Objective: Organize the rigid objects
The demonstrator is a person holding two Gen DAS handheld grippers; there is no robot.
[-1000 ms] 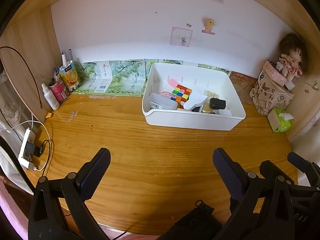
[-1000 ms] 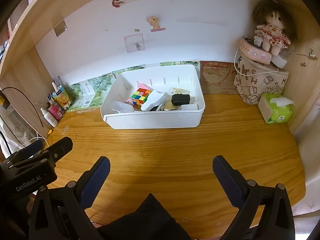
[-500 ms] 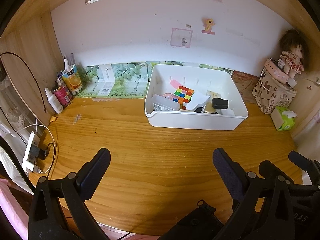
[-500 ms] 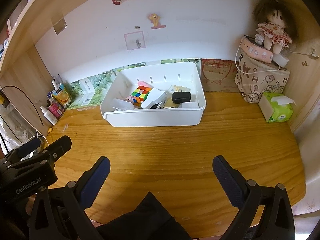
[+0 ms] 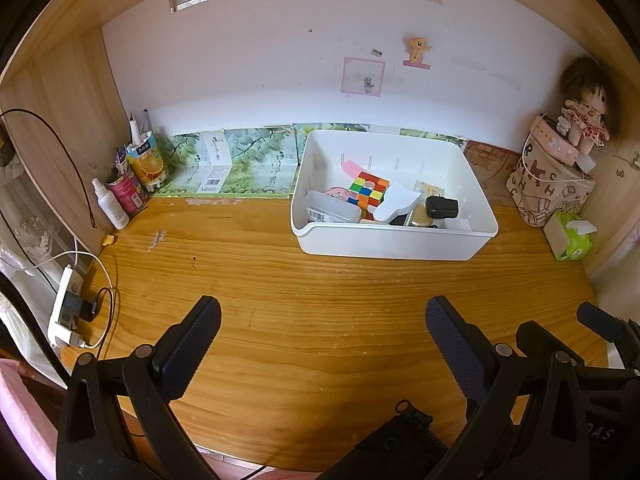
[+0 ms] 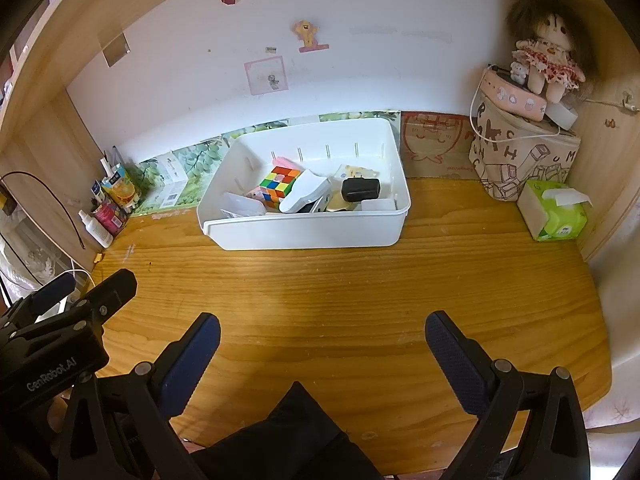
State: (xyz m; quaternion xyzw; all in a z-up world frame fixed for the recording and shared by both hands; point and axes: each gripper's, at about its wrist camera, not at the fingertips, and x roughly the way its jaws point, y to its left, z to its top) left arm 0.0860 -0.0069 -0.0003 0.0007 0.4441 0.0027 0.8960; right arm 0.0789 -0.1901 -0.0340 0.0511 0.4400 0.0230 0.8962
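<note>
A: Okay, grippers first?

B: Left gripper [image 5: 322, 330] has its jaws spread wide, nothing between them, hovering over the near part of the wooden desk [image 5: 320, 300]. Right gripper [image 6: 322, 346] same: jaws wide apart, holding nothing, over the near desk edge. They're side by side; the left one shows at the left of the right wrist view.

A: Task items?

B: All in the white bin [image 5: 392, 240] at the back of the desk, right of centre. Inside: a Rubik's cube [image 5: 368, 194], a white curved piece [image 5: 396, 205] leaning just right of it, a black box [image 5: 441, 207], a clear plastic case [image 5: 332, 210] at the front left. More bits underneath, too cluttered to tell.

A: Surroundings?

B: Spray bottle [image 5: 110, 204] and cans in the far left corner, tissue pack [image 6: 554, 210] on the right, doll [image 6: 546, 58] sitting on a printed bag [image 6: 520, 156] in the far right corner. Power strip [image 5: 64, 308] at the left edge.
</note>
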